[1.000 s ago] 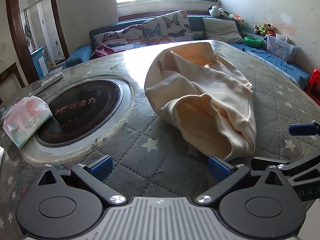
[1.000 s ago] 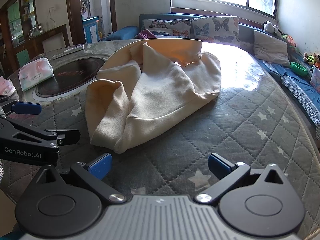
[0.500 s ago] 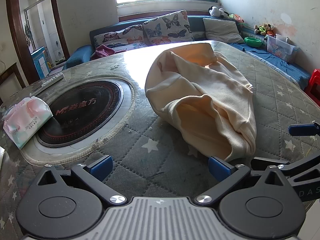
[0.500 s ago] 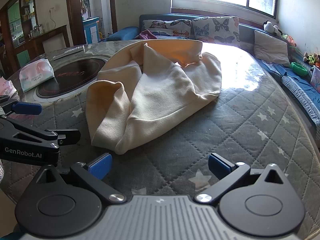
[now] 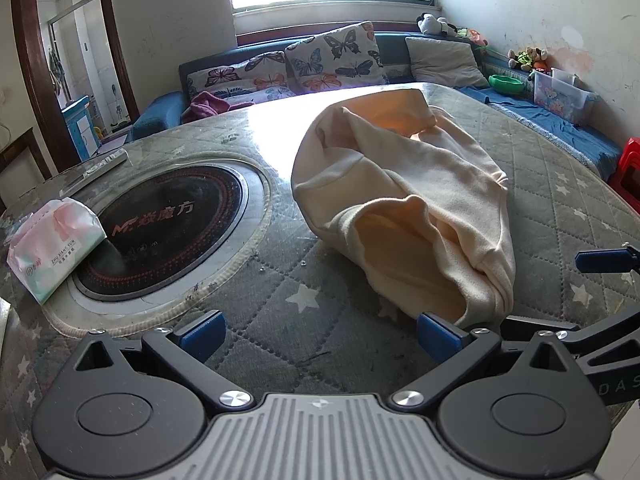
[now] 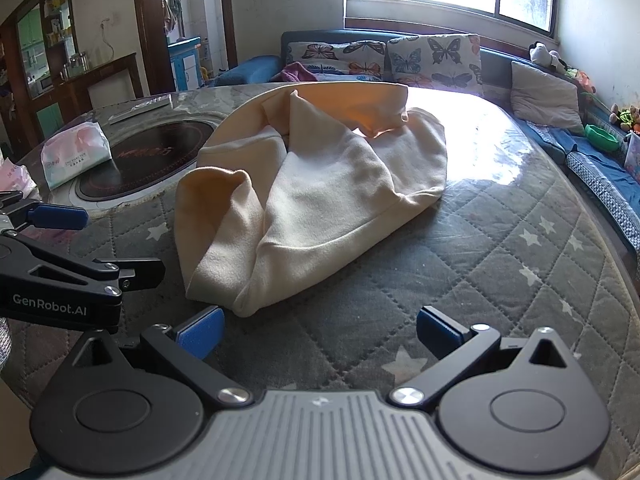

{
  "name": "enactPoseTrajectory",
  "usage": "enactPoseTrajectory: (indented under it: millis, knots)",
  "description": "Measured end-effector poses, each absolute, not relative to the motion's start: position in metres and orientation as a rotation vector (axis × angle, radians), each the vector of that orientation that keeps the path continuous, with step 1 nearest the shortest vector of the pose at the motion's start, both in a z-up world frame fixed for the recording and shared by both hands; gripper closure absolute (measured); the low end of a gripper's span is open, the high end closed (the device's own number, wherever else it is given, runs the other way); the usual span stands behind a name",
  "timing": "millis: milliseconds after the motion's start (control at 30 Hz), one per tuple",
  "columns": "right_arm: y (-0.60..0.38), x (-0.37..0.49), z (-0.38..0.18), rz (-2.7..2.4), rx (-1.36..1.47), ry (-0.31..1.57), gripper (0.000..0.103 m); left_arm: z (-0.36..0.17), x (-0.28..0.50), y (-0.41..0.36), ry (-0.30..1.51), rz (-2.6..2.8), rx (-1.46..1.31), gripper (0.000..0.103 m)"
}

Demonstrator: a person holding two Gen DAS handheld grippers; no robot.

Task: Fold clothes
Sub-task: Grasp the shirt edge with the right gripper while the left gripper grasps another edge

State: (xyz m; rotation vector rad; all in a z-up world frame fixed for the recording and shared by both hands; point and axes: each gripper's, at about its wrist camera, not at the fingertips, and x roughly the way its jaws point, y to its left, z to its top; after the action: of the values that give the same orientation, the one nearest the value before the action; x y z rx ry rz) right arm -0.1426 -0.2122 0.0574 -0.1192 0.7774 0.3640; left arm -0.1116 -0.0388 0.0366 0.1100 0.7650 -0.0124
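Left tool (image 5: 320,334): blue pads spread wide apart, nothing between them, low over the surface (image 5: 256,320); its right pad sits just before the near hem of the garment.
Right tool (image 6: 320,332): pads likewise spread apart and empty, low over the quilted, star-printed cover; the left tool's arm shows just to its left in the right wrist view.
Garment (image 5: 404,208): a cream sweatshirt-like piece, loosely bunched, lying on the surface straight ahead of both tools; its near end almost reaches the left tool's right pad, and lies a little ahead and left of the right tool's gap (image 6: 316,200). A folded-over flap rises at its far end.
Tissue pack (image 5: 52,244): soft pink-and-white pack, ahead and to the left of the left tool, resting on the edge of the round cooktop; whether it is full cannot be told.
Round cooktop (image 5: 168,224): black glass disc set in the surface, left of the garment, printed with lettering.
Remote (image 5: 100,166): a slim grey bar beyond the cooktop, near the surface's far-left rim.
Sofa (image 5: 168,110): blue, past the far edge of the surface, carrying butterfly cushions (image 5: 332,58) and a plain grey cushion.
Green bowl (image 5: 506,83): far right on the bench; contents not visible.
Clear plastic bin (image 5: 562,94): just right of the bowl; contents too small to tell.
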Motion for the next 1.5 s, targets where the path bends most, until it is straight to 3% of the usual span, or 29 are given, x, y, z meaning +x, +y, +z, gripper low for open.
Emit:
enactPoseTrajectory:
  millis: [967,1500]
  knots:
    - [-0.203,-0.083,0.086,0.415,-0.117,0.714,0.000,0.057,-0.055,-0.020,0.747,-0.057,0.108,0.000]
    - [-0.190,-0.019,0.098,0.439,-0.169,0.700,0.012,0.061,0.019,-0.015,0.756,-0.045,0.118,0.001]
